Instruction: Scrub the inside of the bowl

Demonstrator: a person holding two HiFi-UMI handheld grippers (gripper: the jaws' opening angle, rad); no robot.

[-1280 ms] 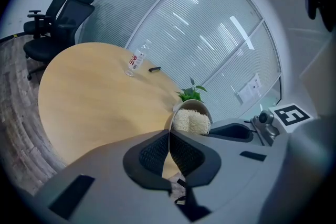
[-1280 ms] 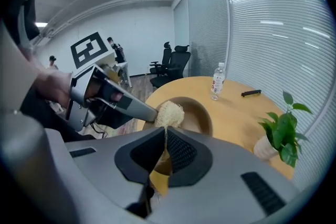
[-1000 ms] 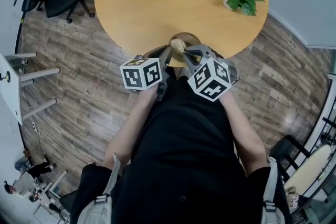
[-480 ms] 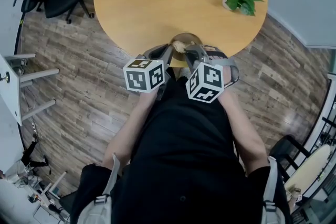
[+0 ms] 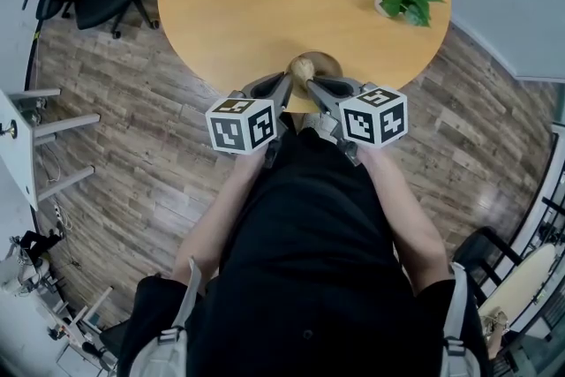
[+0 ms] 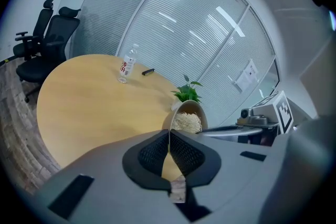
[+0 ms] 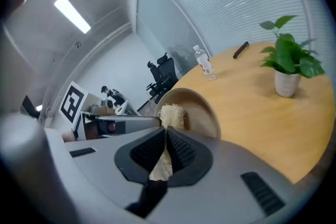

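change: right tongs point(image 7: 166, 132) have rolled, their marker cube point(image 5: 373, 114) shows a new face, fibre scrubber point(image 7: 169, 114) clamped tight | means: scrubbing stroke probably under way | left tongs point(image 6: 169, 135) closed on rim of bowl point(image 6: 191, 106), tilted at worktop point(image 5: 265, 13) near edge | hidden: scrubber-to-wall contact unclear, bowl base unseen

Left tongs point(image 6: 169, 136) clamped shut; right tongs point(image 7: 165, 134) clamped shut; tips nearly meeting, both pointing forward, downward.
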